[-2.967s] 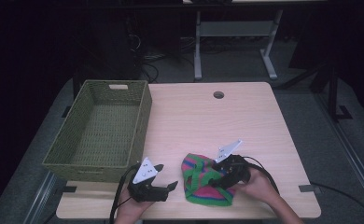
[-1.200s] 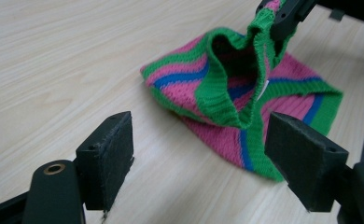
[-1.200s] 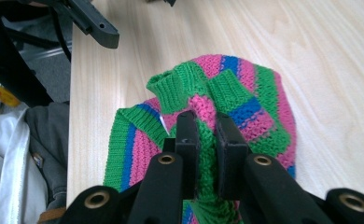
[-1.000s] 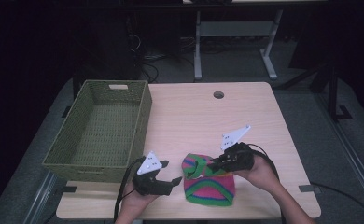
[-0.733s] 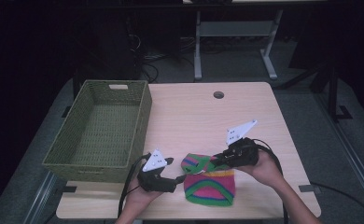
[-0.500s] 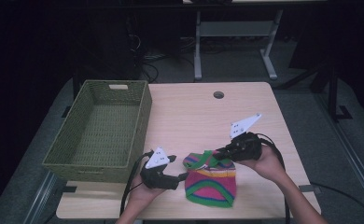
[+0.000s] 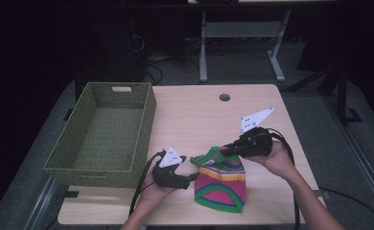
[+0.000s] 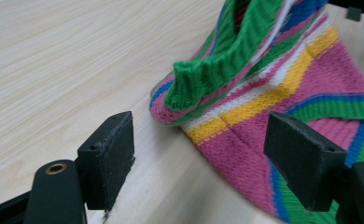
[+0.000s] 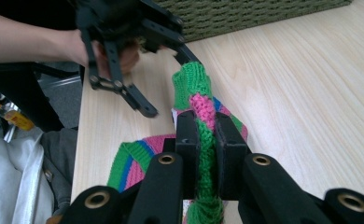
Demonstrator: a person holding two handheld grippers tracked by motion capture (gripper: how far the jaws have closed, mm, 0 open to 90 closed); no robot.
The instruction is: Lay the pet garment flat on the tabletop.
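A knit hat (image 7: 221, 184) striped in pink, green, yellow and blue lies near the table's front edge. My right gripper (image 7: 227, 150) is shut on its green ribbed rim (image 9: 192, 84) and holds that edge lifted off the wood. My left gripper (image 7: 193, 176) stands open just left of the hat, low over the table. In the left gripper view the hat (image 8: 273, 93) reaches between the two pads (image 8: 110, 147), its raised rim corner just ahead of them. The right gripper view shows my right gripper (image 9: 207, 135) pinching the rim, with the left gripper (image 9: 168, 84) open beyond it.
An empty green woven basket (image 7: 146, 120) stands on the left half of the table (image 7: 199, 115). A round cable hole (image 7: 224, 97) sits near the far edge. Cables trail from both grippers toward the front edge.
My right gripper has moved up and away to the right with the rim, stretching the hat out. The left gripper has shifted right, close to the hat's left corner.
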